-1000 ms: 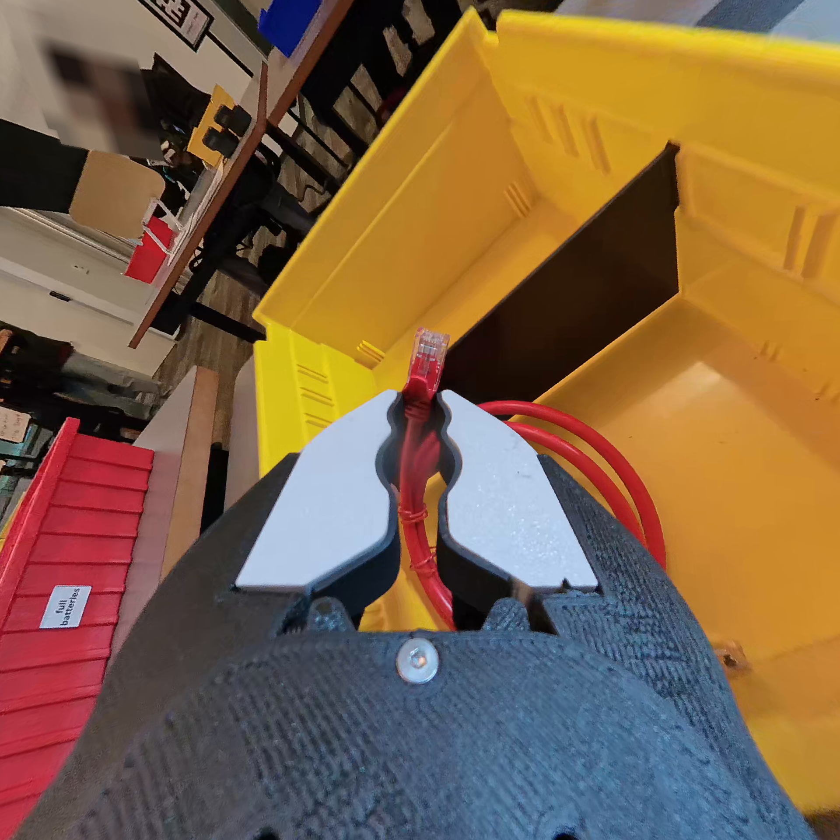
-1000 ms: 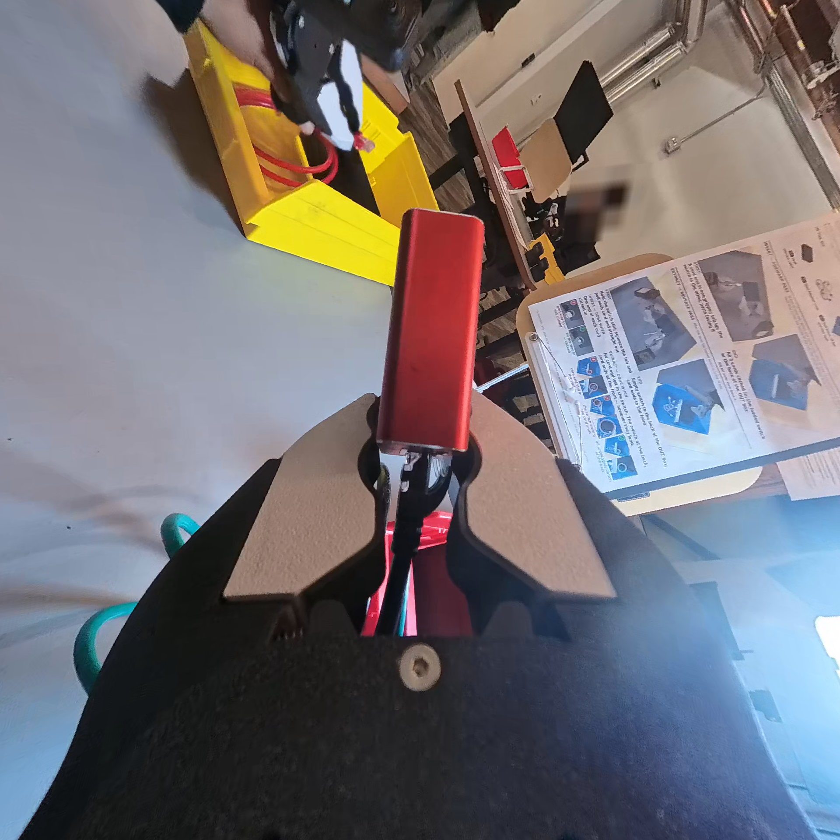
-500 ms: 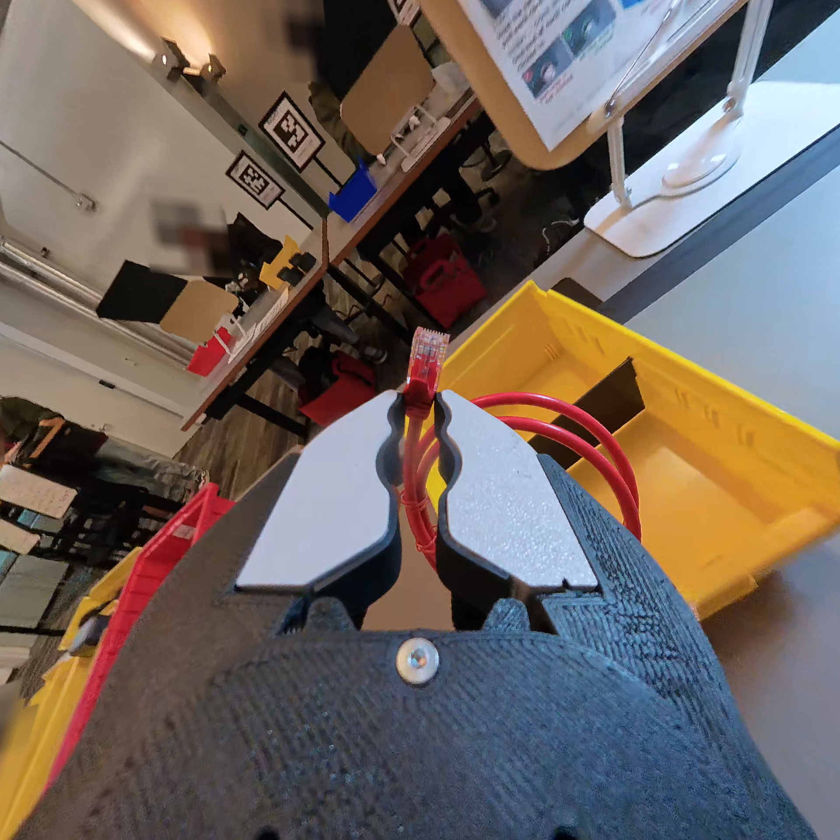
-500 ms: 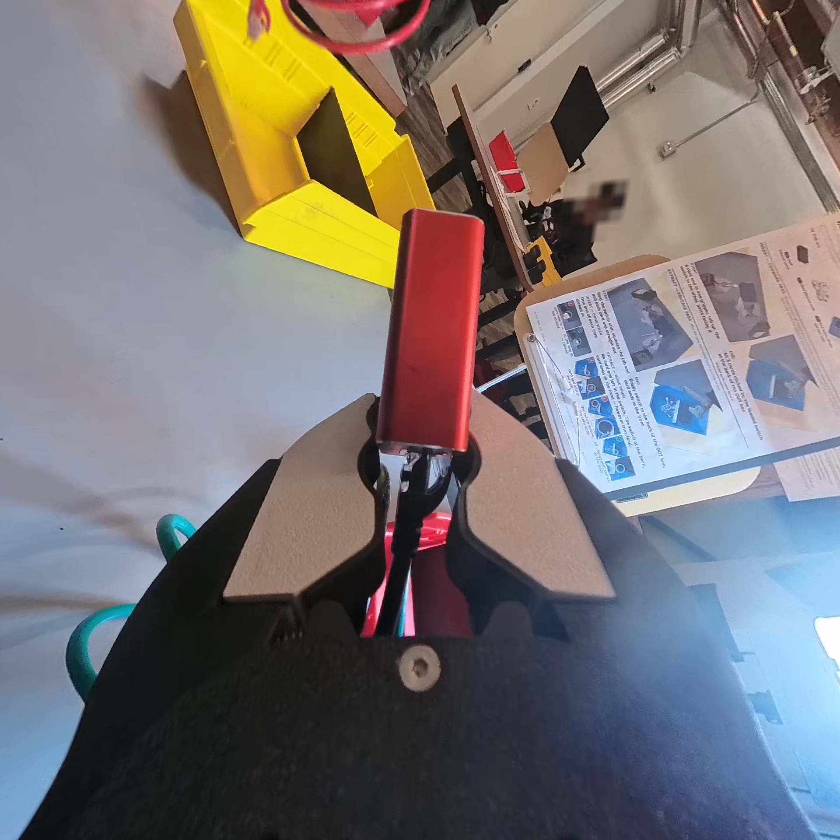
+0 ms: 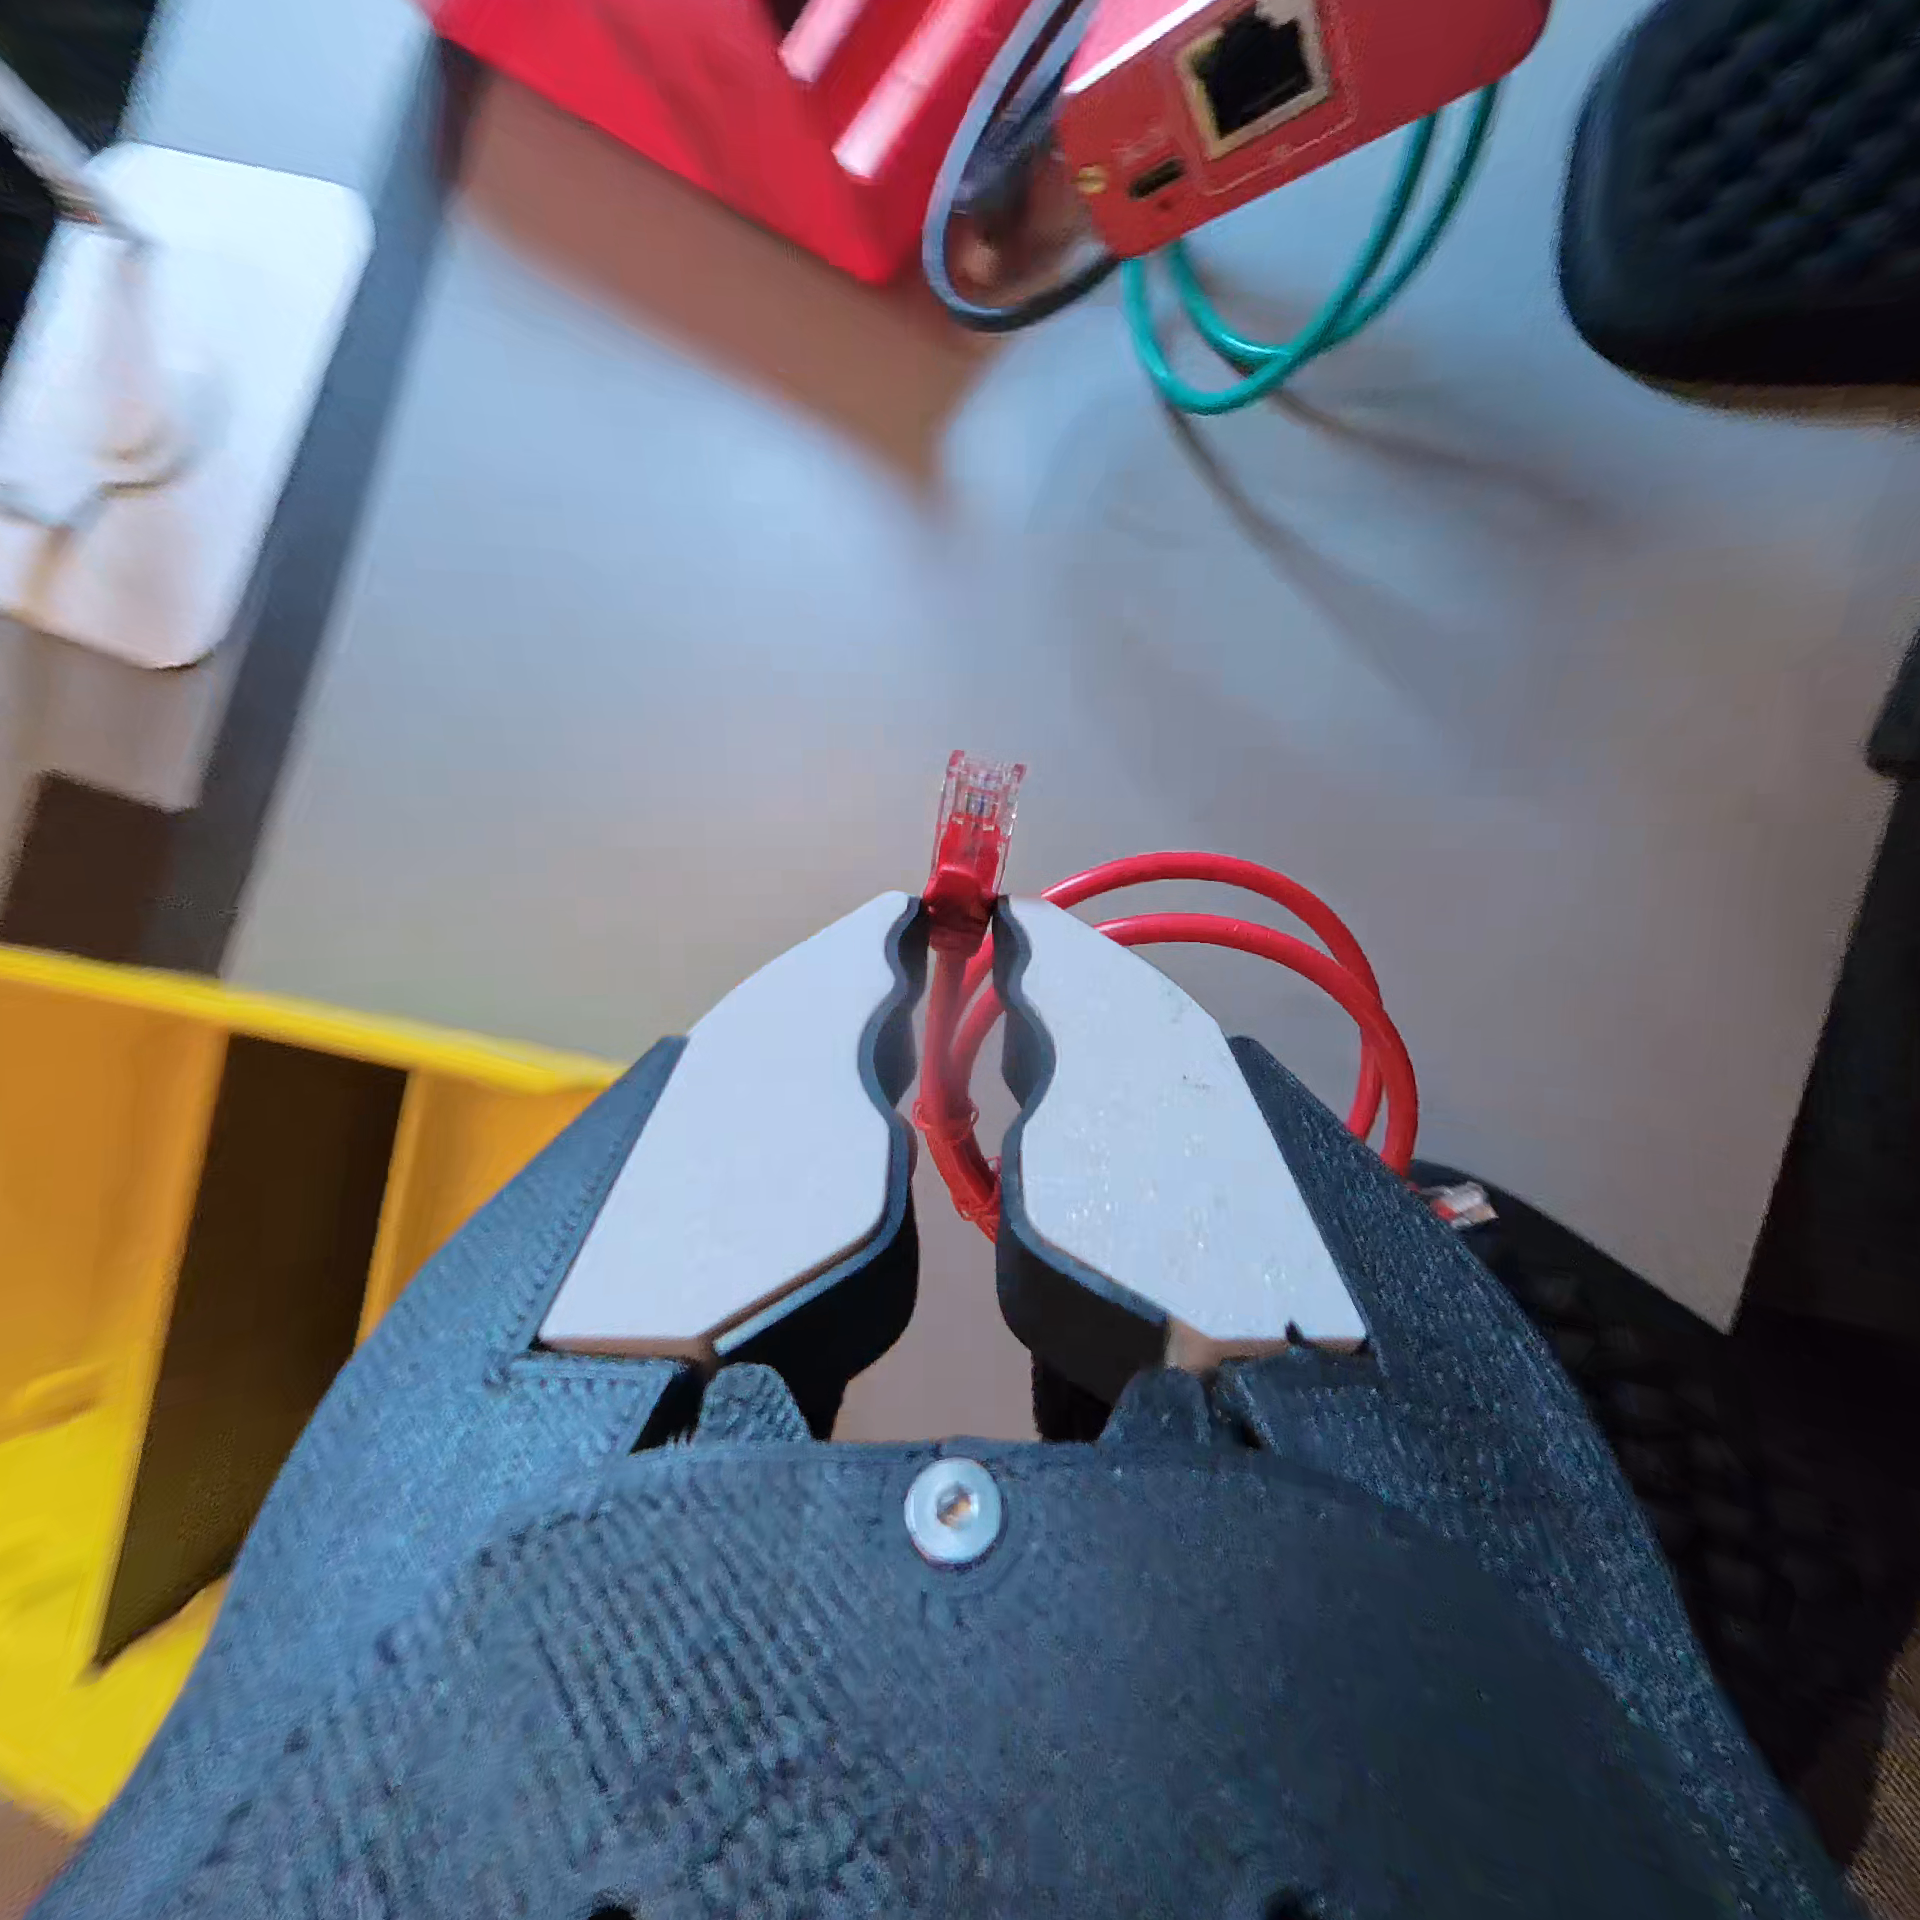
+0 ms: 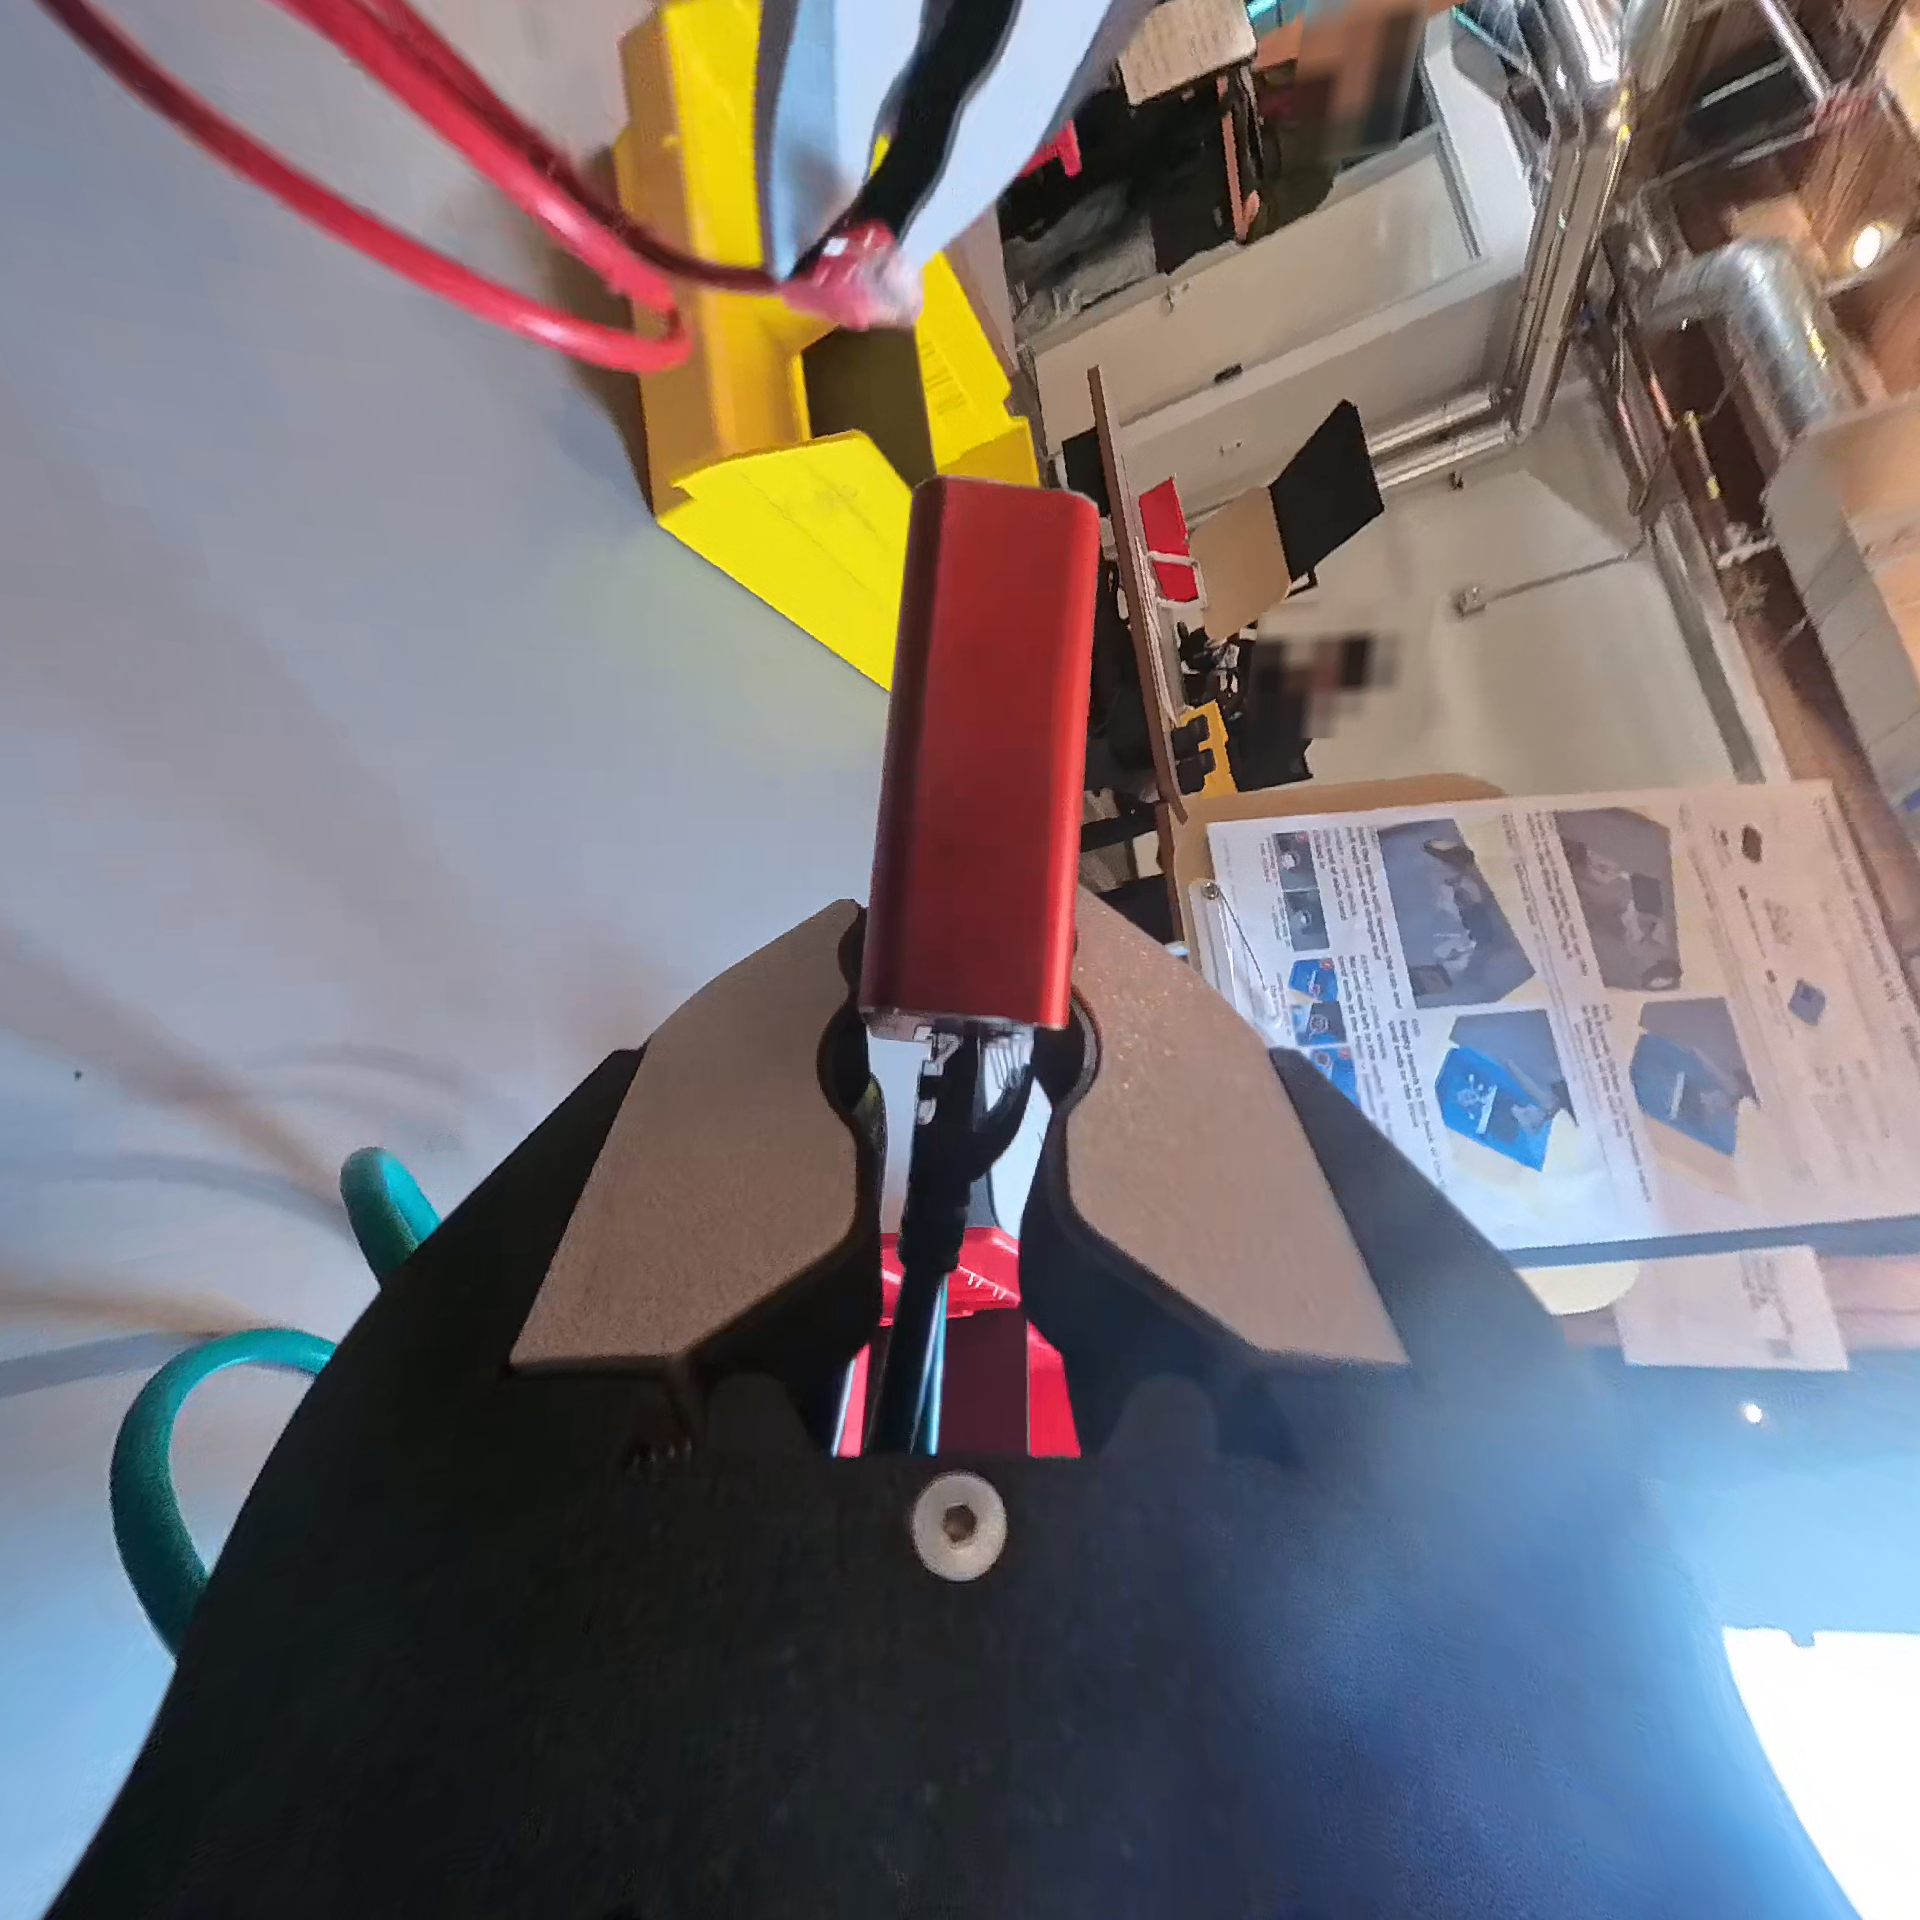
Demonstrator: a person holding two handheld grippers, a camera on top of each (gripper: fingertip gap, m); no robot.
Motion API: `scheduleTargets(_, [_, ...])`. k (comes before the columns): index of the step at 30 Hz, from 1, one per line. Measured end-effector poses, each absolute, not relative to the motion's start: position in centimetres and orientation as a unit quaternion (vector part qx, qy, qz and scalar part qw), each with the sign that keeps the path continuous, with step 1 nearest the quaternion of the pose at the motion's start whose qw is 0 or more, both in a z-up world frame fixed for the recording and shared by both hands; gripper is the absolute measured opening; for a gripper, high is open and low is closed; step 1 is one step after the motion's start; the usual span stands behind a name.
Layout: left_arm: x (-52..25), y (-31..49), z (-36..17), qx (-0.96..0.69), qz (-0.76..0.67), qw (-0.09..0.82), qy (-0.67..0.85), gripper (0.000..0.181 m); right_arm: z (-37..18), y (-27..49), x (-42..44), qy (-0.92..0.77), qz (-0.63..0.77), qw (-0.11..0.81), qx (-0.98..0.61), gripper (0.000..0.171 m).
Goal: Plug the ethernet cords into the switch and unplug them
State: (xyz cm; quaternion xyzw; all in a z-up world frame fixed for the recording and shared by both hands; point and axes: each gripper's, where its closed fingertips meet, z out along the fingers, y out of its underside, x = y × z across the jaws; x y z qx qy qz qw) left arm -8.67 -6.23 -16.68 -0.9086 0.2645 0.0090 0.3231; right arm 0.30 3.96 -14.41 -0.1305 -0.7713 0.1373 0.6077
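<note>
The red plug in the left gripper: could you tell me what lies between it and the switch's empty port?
Nothing: in the left wrist view only bare grey table shows between the plug and the port.

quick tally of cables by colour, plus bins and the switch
red cable: 1, plug held in the left gripper
green cable: 1
black cable: 1, plugged into the switch
switch: 1, held in the right gripper
yellow bin: 1
red bin: 1
Total: 6

red cord [image 5: 961,997] gripped – red switch [image 6: 982,758] upright
</note>
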Motion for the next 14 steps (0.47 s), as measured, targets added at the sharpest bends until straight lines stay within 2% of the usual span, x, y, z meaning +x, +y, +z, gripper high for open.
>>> scheduleTargets(1, [-7.8,-5.8,-17.9,-0.910,-0.008,0.311,0.273,0.012,-14.9,3.9,0.4,-0.774,0.131,0.607,-0.121,0.027])
scheduleTargets(7, [-3.8,-3.7,-22.5,-0.912,-0.095,0.267,0.296,0.012,-18.4,3.4,1.0,-0.797,0.083,0.595,-0.062,0.027])
scheduleTargets(14, [-1.0,-2.4,-23.2,-0.911,-0.112,0.233,0.320,0.012,-20.1,3.5,2.0,-0.810,0.033,0.584,-0.035,0.027])
